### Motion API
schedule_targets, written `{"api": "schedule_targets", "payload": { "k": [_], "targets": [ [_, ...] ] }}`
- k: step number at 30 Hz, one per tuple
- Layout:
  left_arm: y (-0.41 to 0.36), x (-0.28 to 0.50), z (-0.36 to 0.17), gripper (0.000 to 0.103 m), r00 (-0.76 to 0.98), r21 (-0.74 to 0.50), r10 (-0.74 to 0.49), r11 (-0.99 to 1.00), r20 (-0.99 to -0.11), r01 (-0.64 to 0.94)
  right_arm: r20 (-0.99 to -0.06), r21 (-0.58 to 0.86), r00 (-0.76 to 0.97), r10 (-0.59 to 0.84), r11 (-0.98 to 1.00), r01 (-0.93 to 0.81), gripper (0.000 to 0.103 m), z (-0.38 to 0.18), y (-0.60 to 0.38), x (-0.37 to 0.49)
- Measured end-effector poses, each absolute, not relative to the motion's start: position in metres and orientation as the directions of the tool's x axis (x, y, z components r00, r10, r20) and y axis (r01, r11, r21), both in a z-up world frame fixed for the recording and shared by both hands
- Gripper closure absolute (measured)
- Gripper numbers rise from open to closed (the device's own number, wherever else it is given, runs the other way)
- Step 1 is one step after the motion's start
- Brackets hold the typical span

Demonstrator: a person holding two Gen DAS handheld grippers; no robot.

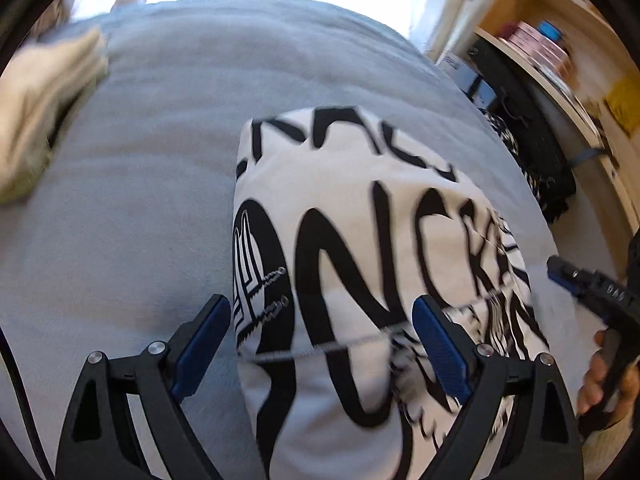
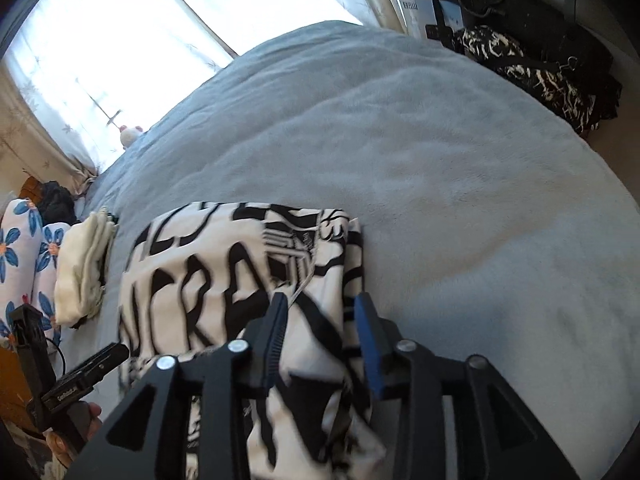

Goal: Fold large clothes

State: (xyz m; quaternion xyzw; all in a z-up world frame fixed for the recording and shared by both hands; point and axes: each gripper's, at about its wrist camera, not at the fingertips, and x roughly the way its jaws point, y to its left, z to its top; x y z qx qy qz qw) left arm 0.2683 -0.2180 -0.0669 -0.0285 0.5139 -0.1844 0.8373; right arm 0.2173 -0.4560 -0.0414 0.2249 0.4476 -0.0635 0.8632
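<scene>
A white garment with big black lettering (image 1: 360,248) lies folded into a rectangle on the light blue bed cover (image 1: 152,168). My left gripper (image 1: 320,312) is open above its near end, with nothing between the blue pads. In the right wrist view the same garment (image 2: 224,280) lies ahead and below. My right gripper (image 2: 322,304) is open over its right edge and holds nothing. The right gripper also shows at the right edge of the left wrist view (image 1: 584,284), and the left gripper at the lower left of the right wrist view (image 2: 92,372).
A folded cream cloth (image 2: 84,276) lies on the bed cover (image 2: 440,168) left of the garment, also in the left wrist view (image 1: 44,108). Floral pillows (image 2: 24,248) lie beyond it. A black-and-white patterned cloth (image 2: 532,68) and dark bags sit beside the bed. A wooden shelf (image 1: 560,60) stands at the right.
</scene>
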Motion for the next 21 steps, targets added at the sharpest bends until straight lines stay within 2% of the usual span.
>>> {"api": "schedule_targets", "payload": {
  "k": [4, 17, 18, 21],
  "targets": [
    [-0.214, 0.24, -0.037, 0.012, 0.442, -0.175, -0.312, 0.93, -0.841, 0.324, -0.792, 0.318, 0.605, 0.083, 0.902, 0.291, 0.067, -0.023, -0.44, 0.196],
    [-0.163, 0.155, 0.015, 0.012, 0.466, -0.127, -0.29, 0.928, -0.836, 0.351, -0.839, 0.12, 0.542, -0.043, 0.957, 0.263, 0.066, -0.006, -0.388, 0.122],
    [-0.162, 0.152, 0.017, 0.012, 0.462, -0.128, -0.292, 0.927, -0.837, 0.354, -0.841, 0.104, 0.539, -0.055, 0.96, 0.261, 0.064, -0.004, -0.386, 0.118],
    [-0.159, 0.143, 0.024, 0.012, 0.466, -0.121, -0.289, 0.926, -0.836, 0.357, -0.837, 0.088, 0.542, -0.067, 0.963, 0.256, 0.045, 0.001, -0.385, 0.111]
  ]
}}
